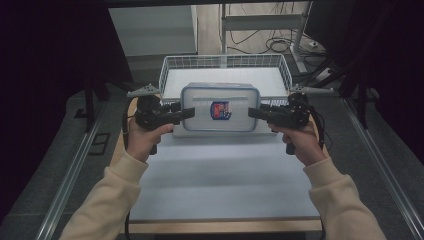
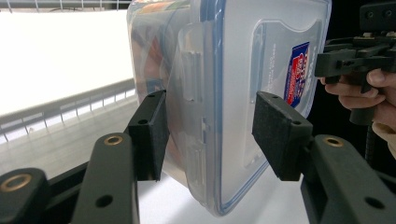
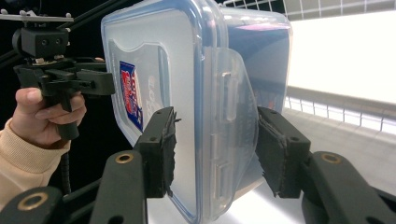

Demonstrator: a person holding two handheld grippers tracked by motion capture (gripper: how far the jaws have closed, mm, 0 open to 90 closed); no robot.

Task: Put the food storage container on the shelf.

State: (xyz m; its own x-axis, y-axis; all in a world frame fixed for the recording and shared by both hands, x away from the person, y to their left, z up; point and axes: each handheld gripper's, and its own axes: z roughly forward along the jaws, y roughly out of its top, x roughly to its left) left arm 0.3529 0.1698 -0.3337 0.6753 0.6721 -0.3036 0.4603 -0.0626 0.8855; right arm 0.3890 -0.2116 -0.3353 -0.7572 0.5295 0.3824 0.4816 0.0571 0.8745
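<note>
The box sat near the bench's far edge, against a wire basket. The left tool and right tool stood wide, straddling its side latches without gripping.

The container looks like clear, glossy plastic – smooth walls, a blue seal line round its lid and a printed paper-like label. Behind it, the basket is thin white-coated wire. The table top is matt and pale with a wood-coloured near edge. The left gripper has matt black plastic jaws with rough, foam-like pads – brass-coloured inserts shine dully.
</note>
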